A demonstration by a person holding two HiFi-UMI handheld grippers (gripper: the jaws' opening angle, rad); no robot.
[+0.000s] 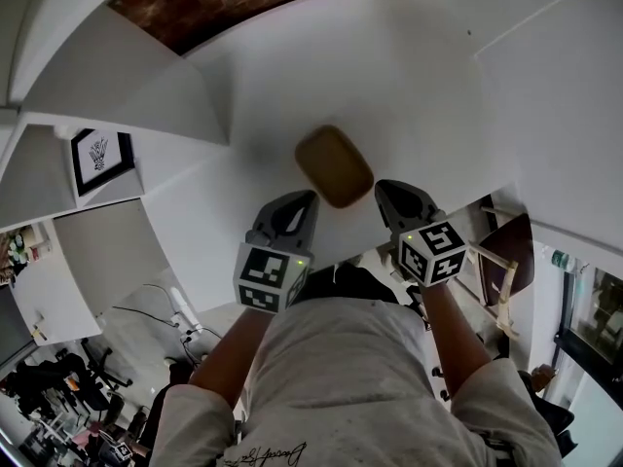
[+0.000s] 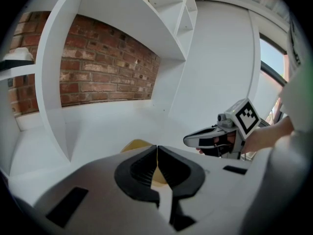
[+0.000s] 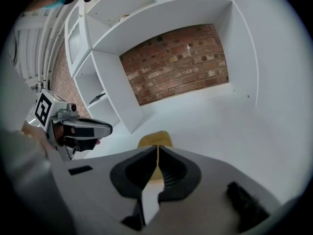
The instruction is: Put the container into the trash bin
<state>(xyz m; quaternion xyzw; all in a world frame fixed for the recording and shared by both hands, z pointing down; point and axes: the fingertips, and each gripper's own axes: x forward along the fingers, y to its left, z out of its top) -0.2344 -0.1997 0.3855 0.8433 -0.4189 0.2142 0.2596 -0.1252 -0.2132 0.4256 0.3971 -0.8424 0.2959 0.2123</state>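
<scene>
A: How are the left gripper's (image 2: pixel 157 153) jaws standing?
B: They are pressing together with nothing between them. The yellow container (image 2: pixel 136 144) is lying on the white surface (image 2: pixel 102 126) just beyond them, at 11 o'clock.
A: And at 2 o'clock?
B: The right gripper (image 2: pixel 191 140) is hovering, pointing toward 9 o'clock.

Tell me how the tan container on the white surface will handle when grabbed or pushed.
The container looks low with rounded corners, so it would probably slide, not roll or tip. Its matte tan look suggests moulded fibre: likely light and crushable. The smooth white surface may let it skid.
</scene>
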